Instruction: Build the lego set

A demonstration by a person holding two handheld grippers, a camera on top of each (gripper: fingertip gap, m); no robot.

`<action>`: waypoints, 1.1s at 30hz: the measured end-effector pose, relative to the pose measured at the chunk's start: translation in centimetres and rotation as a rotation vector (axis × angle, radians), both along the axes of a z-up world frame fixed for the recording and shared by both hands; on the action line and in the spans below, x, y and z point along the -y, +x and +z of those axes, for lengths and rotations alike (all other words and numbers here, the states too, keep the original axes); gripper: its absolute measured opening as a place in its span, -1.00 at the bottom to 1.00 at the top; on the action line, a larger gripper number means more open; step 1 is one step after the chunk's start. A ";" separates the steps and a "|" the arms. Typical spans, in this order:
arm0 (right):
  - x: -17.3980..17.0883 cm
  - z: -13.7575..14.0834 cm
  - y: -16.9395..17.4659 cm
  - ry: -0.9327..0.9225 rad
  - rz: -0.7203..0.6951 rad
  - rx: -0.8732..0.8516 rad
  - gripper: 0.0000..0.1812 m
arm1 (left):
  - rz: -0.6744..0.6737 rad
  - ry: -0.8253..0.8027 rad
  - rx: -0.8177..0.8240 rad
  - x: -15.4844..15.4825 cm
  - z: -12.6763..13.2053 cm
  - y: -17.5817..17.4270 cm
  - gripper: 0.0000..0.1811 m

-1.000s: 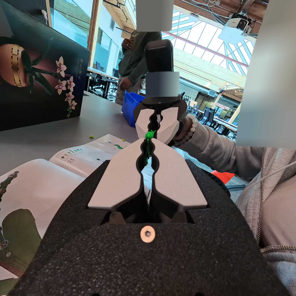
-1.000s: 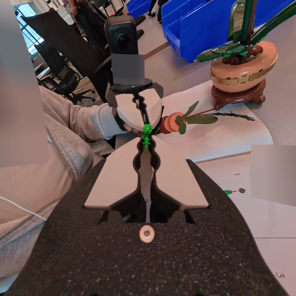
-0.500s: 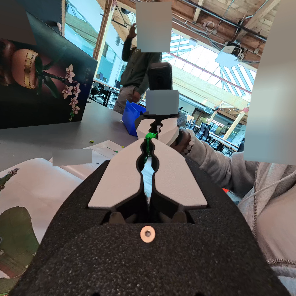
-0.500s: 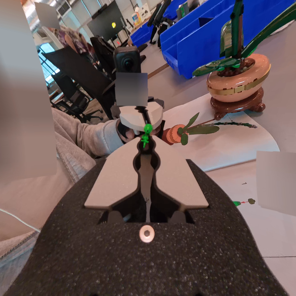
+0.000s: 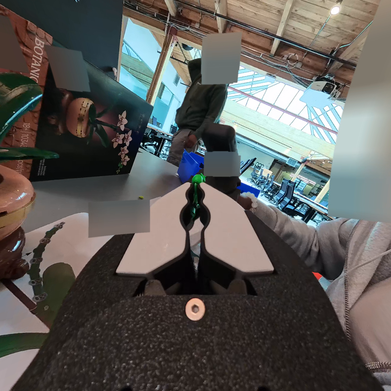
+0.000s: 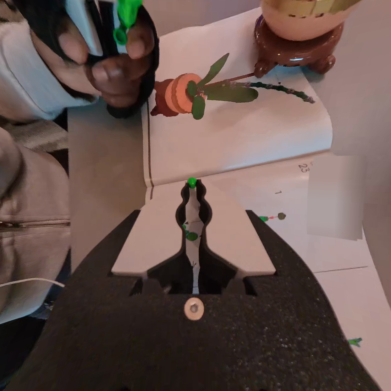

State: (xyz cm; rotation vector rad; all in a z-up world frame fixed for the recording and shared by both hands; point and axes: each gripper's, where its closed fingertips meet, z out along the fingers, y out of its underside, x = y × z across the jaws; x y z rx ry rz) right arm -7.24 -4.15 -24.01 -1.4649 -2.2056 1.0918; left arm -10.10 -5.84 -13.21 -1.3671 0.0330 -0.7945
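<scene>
My left gripper (image 5: 195, 186) is shut on a green stem piece (image 5: 198, 179) whose bright knob sticks out past the tips. My right gripper (image 6: 192, 185) is shut on a small bright green piece (image 6: 192, 182) above the open instruction booklet (image 6: 232, 135). In the right wrist view the left gripper (image 6: 99, 23) is close at the top left, blurred, in a hand (image 6: 114, 69), with its green piece (image 6: 124, 19) showing. The two grippers are apart. The built pink pot (image 6: 300, 23) on its brown base stands at the top right.
The dark set box (image 5: 84, 127) stands at the back left, and the pot (image 5: 12, 201) with green leaves (image 5: 19, 93) is at the left edge. A blue bin (image 5: 189, 167) and a standing person (image 5: 201, 110) are behind. A tiny yellow-green piece (image 5: 141, 197) lies on the grey table. About 11 cm separates my left fingertips from my right.
The two grippers were tip to tip at the green piece. They have now separated: the right one has swung down over the booklet with a small green piece, and the left one keeps the stem.
</scene>
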 end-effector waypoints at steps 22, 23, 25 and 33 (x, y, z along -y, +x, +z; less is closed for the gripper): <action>2.2 10.8 -2.7 -0.535 -0.092 -0.482 -0.75 | 0.012 0.030 0.062 0.4 0.6 -0.4 -0.98; 2.3 10.7 -2.9 -0.535 -0.102 -0.476 -0.77 | 0.010 0.032 0.061 0.4 0.6 -0.3 -0.98; 2.6 11.0 -3.0 -0.557 -0.087 -0.494 -0.91 | 0.004 0.035 0.060 0.4 0.7 0.0 -0.98; 3.0 11.0 -1.3 -0.453 0.078 -0.345 -0.96 | -0.222 -0.097 -0.138 1.8 -0.9 1.9 -0.88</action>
